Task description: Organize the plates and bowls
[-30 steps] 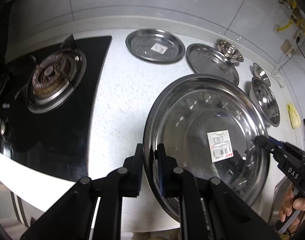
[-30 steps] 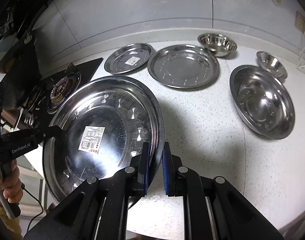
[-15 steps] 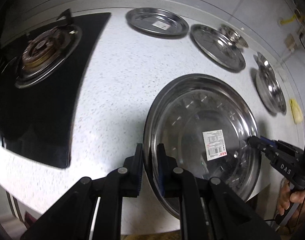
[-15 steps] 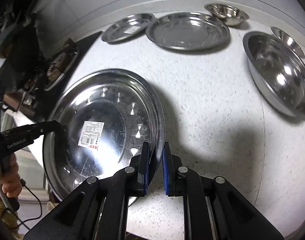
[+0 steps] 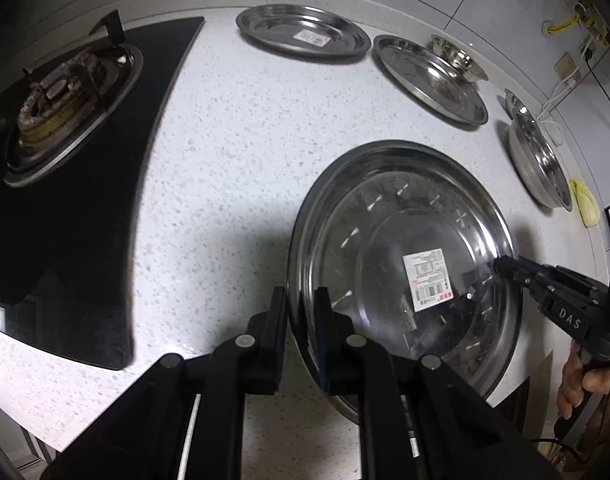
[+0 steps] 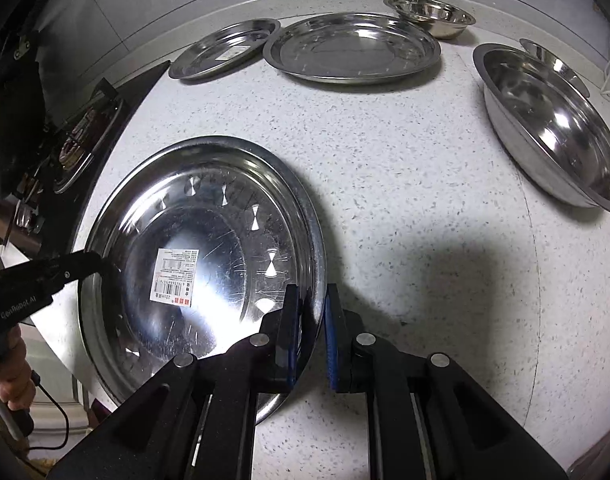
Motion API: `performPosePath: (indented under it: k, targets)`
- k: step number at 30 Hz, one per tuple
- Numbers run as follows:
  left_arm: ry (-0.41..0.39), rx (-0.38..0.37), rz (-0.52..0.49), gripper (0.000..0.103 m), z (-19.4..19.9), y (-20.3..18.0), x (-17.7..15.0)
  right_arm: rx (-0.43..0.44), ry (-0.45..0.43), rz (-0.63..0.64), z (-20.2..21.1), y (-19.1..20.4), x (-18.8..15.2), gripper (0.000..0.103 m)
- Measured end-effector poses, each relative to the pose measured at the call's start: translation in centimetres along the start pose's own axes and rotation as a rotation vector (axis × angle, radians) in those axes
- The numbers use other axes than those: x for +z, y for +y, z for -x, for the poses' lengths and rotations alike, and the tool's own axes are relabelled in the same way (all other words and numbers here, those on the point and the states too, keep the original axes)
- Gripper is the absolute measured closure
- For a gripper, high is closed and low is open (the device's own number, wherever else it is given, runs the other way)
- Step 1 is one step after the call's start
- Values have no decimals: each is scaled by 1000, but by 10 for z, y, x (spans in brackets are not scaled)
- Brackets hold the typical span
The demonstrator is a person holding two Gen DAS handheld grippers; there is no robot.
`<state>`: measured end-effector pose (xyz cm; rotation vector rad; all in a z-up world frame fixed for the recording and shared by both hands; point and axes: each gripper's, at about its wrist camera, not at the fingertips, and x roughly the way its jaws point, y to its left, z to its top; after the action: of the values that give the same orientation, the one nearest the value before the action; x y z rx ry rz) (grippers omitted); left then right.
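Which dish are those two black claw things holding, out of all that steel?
Start at the gas burner on the white counter. The big plate nearest the counter's front edge is it, gripped on opposite rims by the left gripper and right gripper. Largest plate, with a barcode sticker.

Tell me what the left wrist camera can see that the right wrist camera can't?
Only the left wrist view shows the yellow cloth and the wall sockets. Only the right wrist view looks into the big deep bowl. Both show the big plate with its sticker, pinched at opposite rims by the left gripper and right gripper, plus the stove burner.
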<state>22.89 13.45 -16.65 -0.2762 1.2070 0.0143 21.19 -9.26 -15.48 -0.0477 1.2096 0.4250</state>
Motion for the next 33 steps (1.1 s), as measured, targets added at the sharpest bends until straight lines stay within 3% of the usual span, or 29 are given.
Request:
performPosePath:
  k: [6, 10, 12, 14, 15, 16, 18, 21, 23, 26, 29, 33]
  targets:
    - [-61, 24, -12, 90, 15, 1, -1, -5, -9, -5, 7, -5, 3, 92]
    - [-152, 63, -19, 90, 47, 2, 18, -25, -75, 19, 32, -14, 15, 81]
    - [-163, 15, -4, 90, 54, -2, 38, -41, -123, 33, 46, -21, 32, 77]
    - [-127, -132, 30, 88, 49, -13, 73, -51, -185, 25, 62, -33, 64, 65]
    - [-107, -180, 46, 80, 43, -16, 87, -39, -199, 12, 65, -39, 81, 51]
    - [-85, -221, 69, 72, 30, -25, 109, -29, -204, -2, 65, -48, 105, 45]
    - [-67, -246, 74, 72, 8, -38, 137, -47, -191, -17, 58, -61, 137, 45]
    - [-5, -267, 111, 72, -37, -55, 174, -67, -103, -42, 22, -75, 188, 45]
    - [18, -230, 141, 72, -63, -60, 189, -83, -53, -52, -2, -88, 210, 45]
    - [38, -194, 174, 72, -91, -63, 202, -112, 4, -85, -31, -107, 229, 46]
    - [38, -208, 189, 73, -106, -66, 208, -137, 37, -81, -50, -114, 238, 48]
    - [29, -233, 207, 74, -112, -67, 214, -151, 69, -44, -67, -116, 245, 61]
